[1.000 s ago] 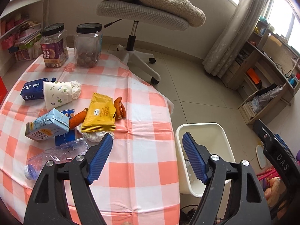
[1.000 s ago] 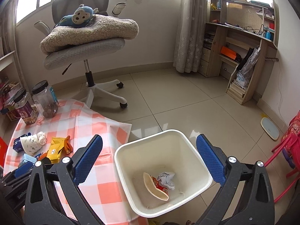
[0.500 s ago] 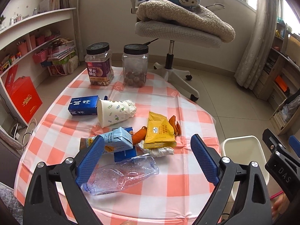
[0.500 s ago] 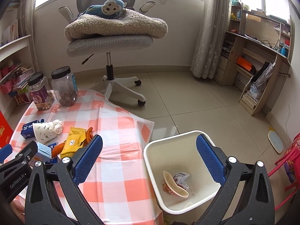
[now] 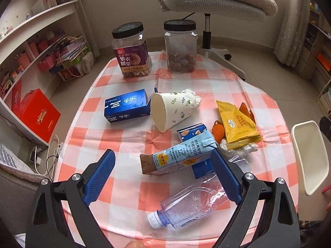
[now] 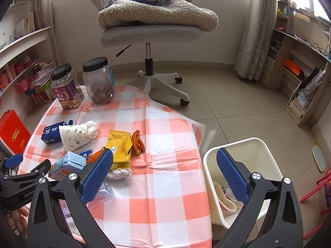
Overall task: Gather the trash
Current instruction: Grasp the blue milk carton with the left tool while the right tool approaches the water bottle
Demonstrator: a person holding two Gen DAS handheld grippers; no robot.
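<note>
Trash lies on the checked tablecloth [image 5: 124,188]: a clear plastic bottle [image 5: 186,204], a light-blue milk carton [image 5: 178,157], a paper cup [image 5: 173,109] on its side, a dark-blue box [image 5: 127,105], a yellow snack wrapper [image 5: 238,126], orange peel [image 5: 218,131] and crumpled tissue [image 5: 240,148]. My left gripper [image 5: 162,174] is open and empty, hovering just above the carton and bottle. My right gripper [image 6: 164,175] is open and empty, between the table edge and the white bin [image 6: 266,155], which holds a bowl and wrappers [image 6: 226,197].
Two black-lidded jars [image 5: 131,49] [image 5: 180,45] stand at the table's far edge. An office chair [image 6: 149,33] with a blanket and plush monkey stands behind. Shelves [image 5: 31,47] and a red box [image 5: 37,115] are on the left; the bin [image 5: 310,157] stands right of the table.
Both grippers have swung left from the bin toward the table. The left gripper has moved lower and closer to the carton and bottle. Both stay open and empty.
</note>
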